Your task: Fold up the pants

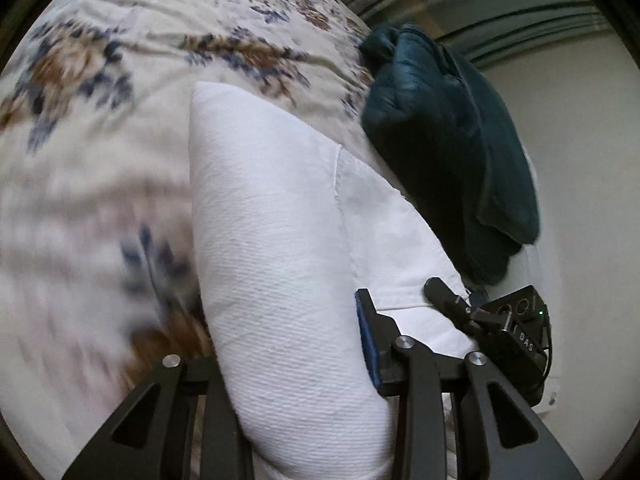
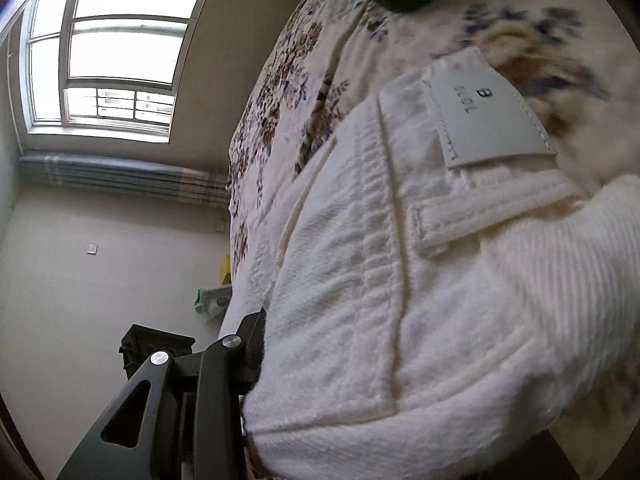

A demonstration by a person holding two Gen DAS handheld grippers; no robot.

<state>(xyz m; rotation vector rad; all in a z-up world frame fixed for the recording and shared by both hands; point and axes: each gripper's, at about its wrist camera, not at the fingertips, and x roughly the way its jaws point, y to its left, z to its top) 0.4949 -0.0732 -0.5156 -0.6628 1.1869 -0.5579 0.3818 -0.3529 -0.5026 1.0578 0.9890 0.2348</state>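
White pants [image 1: 280, 264] ran from lower centre to upper left between our left claw [image 1: 288, 364] jaws, clamped; right claw [image 2: 256, 364] gripped the waistband.

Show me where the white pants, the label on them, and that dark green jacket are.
white pants [image 1: 272, 240]: left wrist view, on the folded leg's ribbed cloth.
label [image 2: 486, 110]: right wrist view, middle of the stitched patch at the waistband.
dark green jacket [image 1: 432, 152]: left wrist view, on its bunched body.
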